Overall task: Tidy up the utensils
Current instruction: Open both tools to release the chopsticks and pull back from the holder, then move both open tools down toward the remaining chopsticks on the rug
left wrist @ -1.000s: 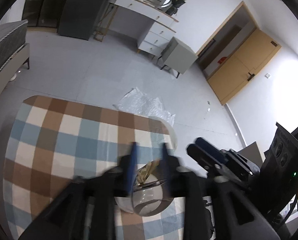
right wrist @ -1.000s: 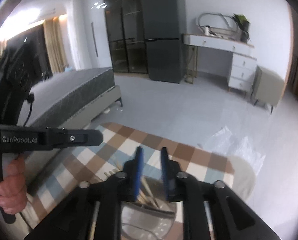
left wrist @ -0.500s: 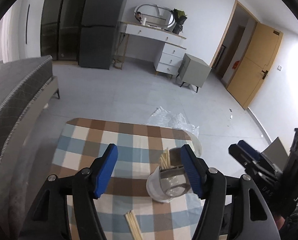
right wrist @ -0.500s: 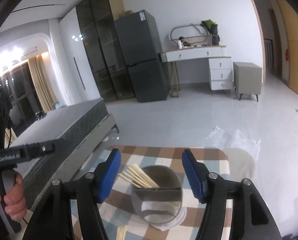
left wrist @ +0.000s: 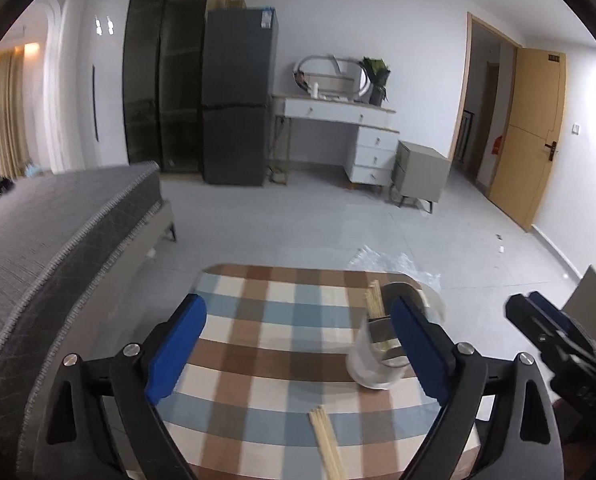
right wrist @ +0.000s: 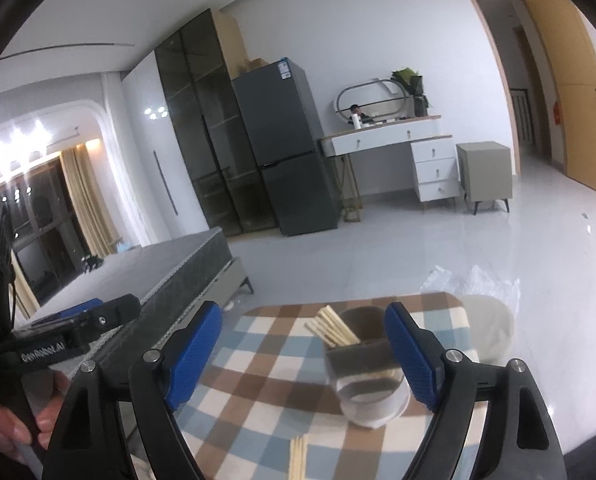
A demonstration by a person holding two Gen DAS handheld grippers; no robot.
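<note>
Dim, fisheye-warped frames, glare left, slight blur

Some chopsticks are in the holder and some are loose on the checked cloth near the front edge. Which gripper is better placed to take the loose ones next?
Left, slightly. The loose chopsticks lie between the left gripper's opening, empty jaws. In the right gripper's view they lie low and more foreshortened.

The tablecloth (left wrist: 281,344) has a check pattern of brown, blue and cream, the chopsticks (right wrist: 332,330) are pale yellow, the holder (right wrist: 368,376) is grey over white, and the gripper pads (left wrist: 175,346) are blue.
</note>
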